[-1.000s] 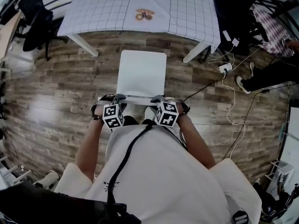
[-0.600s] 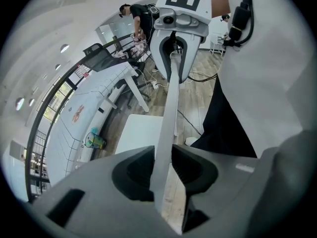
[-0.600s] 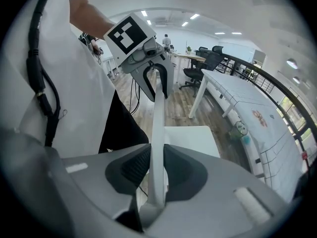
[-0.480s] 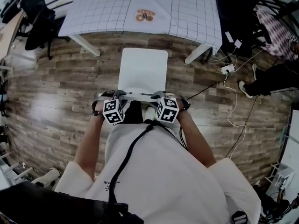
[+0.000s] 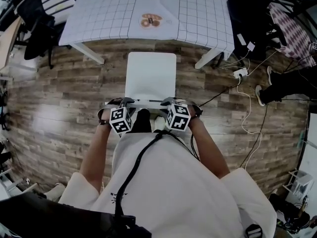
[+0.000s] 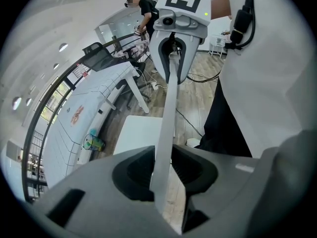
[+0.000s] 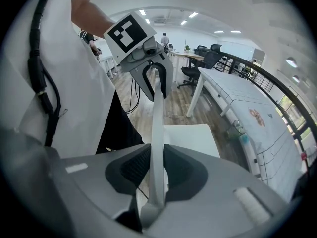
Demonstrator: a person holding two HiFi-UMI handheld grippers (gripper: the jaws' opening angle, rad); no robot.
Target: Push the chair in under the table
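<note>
Firmly, left tool (image 5: 120, 103) and right tool (image 5: 170, 102) clamp the chair's (image 5: 150, 76) crosswise backrest (image 5: 147, 102), seat facing the table (image 5: 124, 14).

Wood-plank floor (image 5: 49, 108) — white chair (image 5: 150, 76), gridded table (image 5: 109, 9), loose cables (image 5: 246, 105) on it

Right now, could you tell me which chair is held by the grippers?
The white chair facing the table: the left gripper and right gripper clamp its backrest. The black office chair at far left stands untouched.
</note>
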